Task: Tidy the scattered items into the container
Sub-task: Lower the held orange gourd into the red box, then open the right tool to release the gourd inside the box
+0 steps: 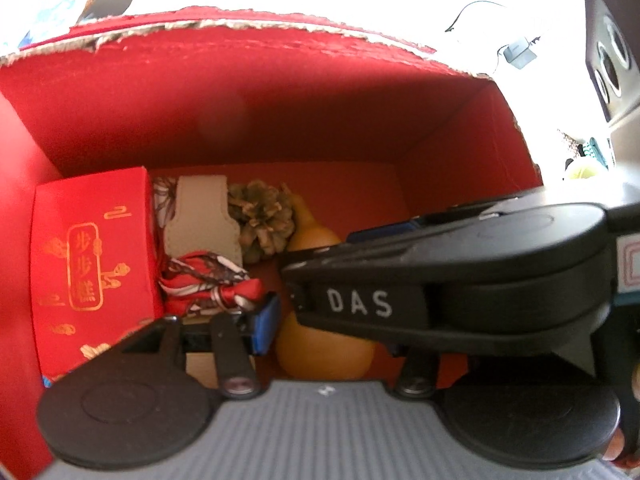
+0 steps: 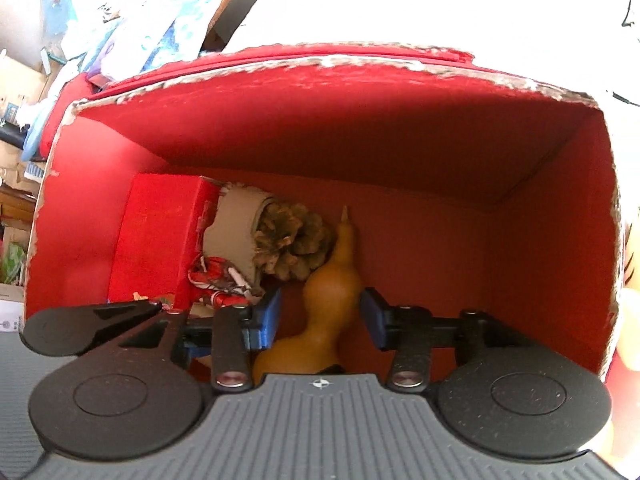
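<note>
Inside a red cardboard container [image 2: 400, 128], the right gripper [image 2: 320, 320] reaches down with its blue pads [image 2: 270, 320] parted on either side of a tan gourd's [image 2: 330, 292] waist, small gaps showing on both sides, so the jaws grip nothing. The gourd lies on the box floor, stem toward 12 o'clock. At its 10 o'clock sits a pine cone [image 2: 290, 244], touching a beige leather piece [image 2: 232, 236], with red patterned fabric [image 2: 218, 280] just below and a small red gift box [image 2: 156, 240] at 9 o'clock. In the left wrist view, the other tool's black body crosses in front of the left gripper [image 1: 334, 320], hiding one finger; its opening cannot be told
</note>
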### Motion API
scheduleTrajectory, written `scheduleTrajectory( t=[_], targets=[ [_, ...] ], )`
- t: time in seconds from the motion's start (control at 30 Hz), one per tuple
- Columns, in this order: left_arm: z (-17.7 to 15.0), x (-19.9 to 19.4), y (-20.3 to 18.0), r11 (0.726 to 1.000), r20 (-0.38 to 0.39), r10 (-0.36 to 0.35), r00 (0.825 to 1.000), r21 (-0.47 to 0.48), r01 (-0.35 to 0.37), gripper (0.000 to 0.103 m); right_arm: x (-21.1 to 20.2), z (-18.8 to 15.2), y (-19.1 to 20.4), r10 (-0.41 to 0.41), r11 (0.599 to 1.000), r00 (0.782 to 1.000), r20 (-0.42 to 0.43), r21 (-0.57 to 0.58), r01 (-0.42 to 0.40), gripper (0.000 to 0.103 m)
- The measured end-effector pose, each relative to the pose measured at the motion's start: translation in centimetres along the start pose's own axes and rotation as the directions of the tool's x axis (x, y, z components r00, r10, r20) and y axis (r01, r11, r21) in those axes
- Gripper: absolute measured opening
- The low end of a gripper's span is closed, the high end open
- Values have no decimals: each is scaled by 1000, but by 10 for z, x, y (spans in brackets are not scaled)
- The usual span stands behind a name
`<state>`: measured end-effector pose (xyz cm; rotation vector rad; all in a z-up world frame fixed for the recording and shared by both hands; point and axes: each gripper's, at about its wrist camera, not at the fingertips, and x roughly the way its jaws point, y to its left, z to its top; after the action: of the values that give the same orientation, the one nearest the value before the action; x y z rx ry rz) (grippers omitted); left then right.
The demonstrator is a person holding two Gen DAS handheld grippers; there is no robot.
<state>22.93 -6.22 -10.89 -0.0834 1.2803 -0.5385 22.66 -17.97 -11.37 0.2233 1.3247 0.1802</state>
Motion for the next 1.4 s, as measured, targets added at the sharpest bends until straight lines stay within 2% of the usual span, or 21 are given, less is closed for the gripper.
scheduleTrajectory(
  t=[0.27,0.37,0.53,0.63,0.7,0.77,0.87,1.17,1.4],
  targets=[
    [1,3,-10,1000,7,10,1000,8,-10,58,-13,-7,-8,14,999,999,35,37,-15,48],
    [2,2,-13,1000,12,14,1000,9,-14,63,-32,3,-10,-29,999,997,68,40,27,48],
    [3,-1,-17,1000,21,14,1000,5,-14,68,-28,12,-8,-59,997,992,115,53,53,47],
    [2,-7,-23,1000,38,18,999,12,-18,76,-26,19,-6,-59,997,989,133,59,51,47],
    [-2,-19,-22,998,68,52,996,33,-54,90,-28,15,-4,-74,996,986,152,60,66,48],
    [-5,-28,-29,993,121,99,988,53,-106,99,-34,12,-3,-84,996,981,173,52,76,48],
    [-4,-45,-29,989,167,116,979,69,-129,100,-38,12,-2,-66,996,979,195,68,54,48],
    [-14,-63,-11,977,203,195,959,39,-207,100,-51,10,-5,-7,995,972,234,97,-16,48],
    [-29,-66,-10,957,243,276,930,18,-289,101,-68,-4,-1,-8,996,961,275,83,-16,50]
  ],
)
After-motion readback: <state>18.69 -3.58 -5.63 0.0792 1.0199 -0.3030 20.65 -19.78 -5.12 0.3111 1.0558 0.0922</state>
